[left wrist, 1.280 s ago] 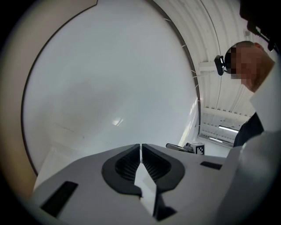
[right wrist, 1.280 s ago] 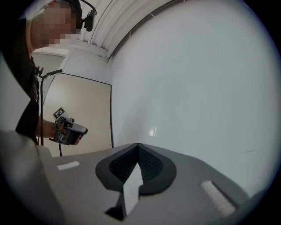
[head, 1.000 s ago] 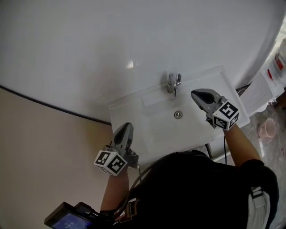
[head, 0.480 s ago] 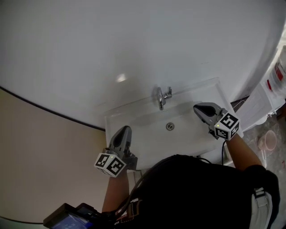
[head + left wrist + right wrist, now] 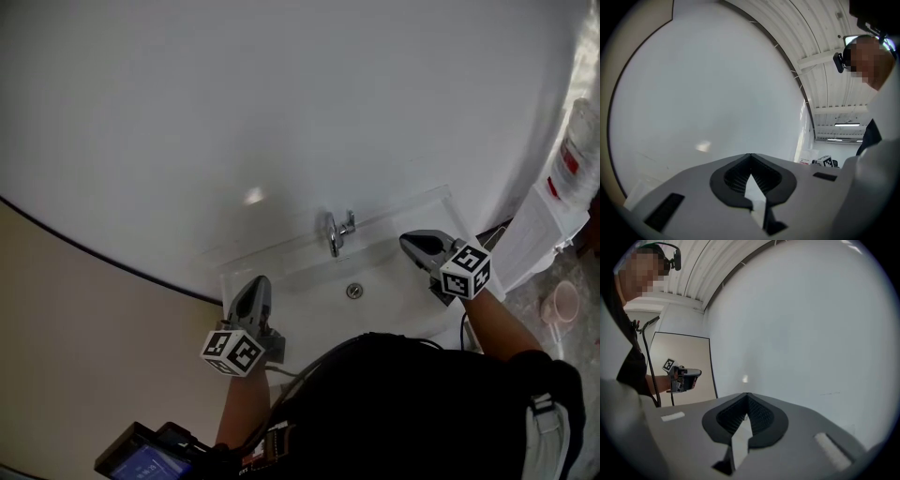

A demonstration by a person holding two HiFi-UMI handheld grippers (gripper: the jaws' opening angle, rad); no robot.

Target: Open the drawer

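White sink (image 5: 281, 267) sits vs. the white wall (image 5: 281, 112). A shiny tap (image 5: 336, 232) stands at the mid of its back edge. A small round drain (image 5: 353, 291) is in the bowl, just in front of the tap. Rt of the sink, a pink cup (image 5: 565, 302) stands on the speckled floor (image 5: 587, 277).

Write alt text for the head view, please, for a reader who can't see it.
Seen from above, a person in a black top holds a grey left claw and a grey right claw, both shut and empty, at either end of a white rectangular washbasin with a chrome tap, set against a plain white wall. No drawer is visible.
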